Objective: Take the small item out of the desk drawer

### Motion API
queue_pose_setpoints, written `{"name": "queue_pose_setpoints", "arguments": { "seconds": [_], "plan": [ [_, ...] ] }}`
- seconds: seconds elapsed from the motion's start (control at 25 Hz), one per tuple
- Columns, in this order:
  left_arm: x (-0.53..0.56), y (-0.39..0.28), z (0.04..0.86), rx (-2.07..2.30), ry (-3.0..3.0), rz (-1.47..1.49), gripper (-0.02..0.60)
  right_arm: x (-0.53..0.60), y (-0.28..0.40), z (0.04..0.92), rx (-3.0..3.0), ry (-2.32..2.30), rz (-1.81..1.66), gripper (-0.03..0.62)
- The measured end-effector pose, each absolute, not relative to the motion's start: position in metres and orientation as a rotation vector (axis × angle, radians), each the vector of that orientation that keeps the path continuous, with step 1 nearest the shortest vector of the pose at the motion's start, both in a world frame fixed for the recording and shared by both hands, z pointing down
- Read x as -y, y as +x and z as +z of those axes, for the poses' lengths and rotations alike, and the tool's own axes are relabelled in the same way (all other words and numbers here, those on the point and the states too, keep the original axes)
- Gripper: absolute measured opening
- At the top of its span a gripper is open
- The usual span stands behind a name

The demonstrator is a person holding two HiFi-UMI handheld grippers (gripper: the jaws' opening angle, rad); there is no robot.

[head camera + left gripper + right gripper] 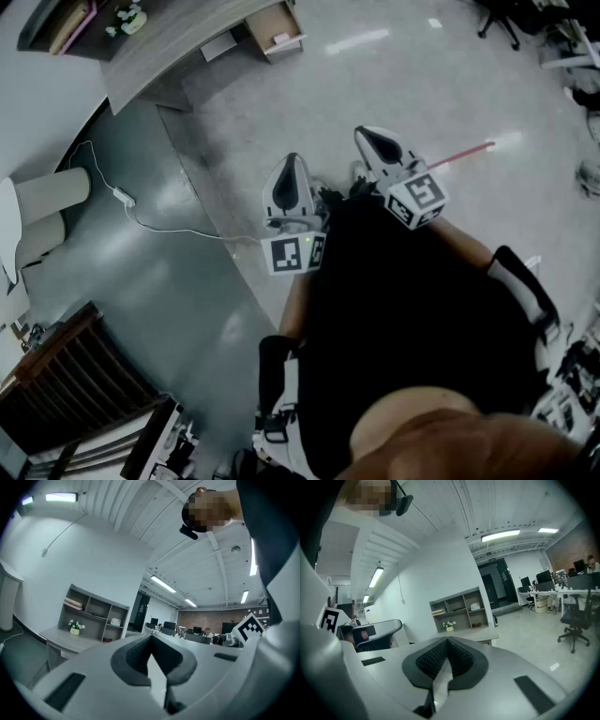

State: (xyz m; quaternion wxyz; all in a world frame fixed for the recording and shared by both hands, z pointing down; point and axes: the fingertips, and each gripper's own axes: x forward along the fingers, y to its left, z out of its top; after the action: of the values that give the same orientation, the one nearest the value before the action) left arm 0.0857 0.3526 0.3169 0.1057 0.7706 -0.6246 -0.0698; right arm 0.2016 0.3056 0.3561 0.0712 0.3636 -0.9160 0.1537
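Head view: open desk drawer (267,28) far ahead

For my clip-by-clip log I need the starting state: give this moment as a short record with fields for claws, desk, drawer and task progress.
left claw: shut, empty, held near the body
right claw: shut, empty, beside the left one
desk: across the floor, well apart from both claws
drawer: looks pulled open at the desk's end; a pale item shows inside
white cable: lies on the floor, left of the claws
task progress: not yet begun
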Motion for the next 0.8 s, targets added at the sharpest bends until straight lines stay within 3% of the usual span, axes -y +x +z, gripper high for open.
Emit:
{"name": "queue_pose_setpoints", "arguments": {
  "seconds": [0.8],
  "plan": [
    [-0.364,0.046,0.325,1.778,2.315,-0.254,-0.003,-0.321,0.162,0.366,2.734,1.16,0.498,-0.002]
  ]
}}
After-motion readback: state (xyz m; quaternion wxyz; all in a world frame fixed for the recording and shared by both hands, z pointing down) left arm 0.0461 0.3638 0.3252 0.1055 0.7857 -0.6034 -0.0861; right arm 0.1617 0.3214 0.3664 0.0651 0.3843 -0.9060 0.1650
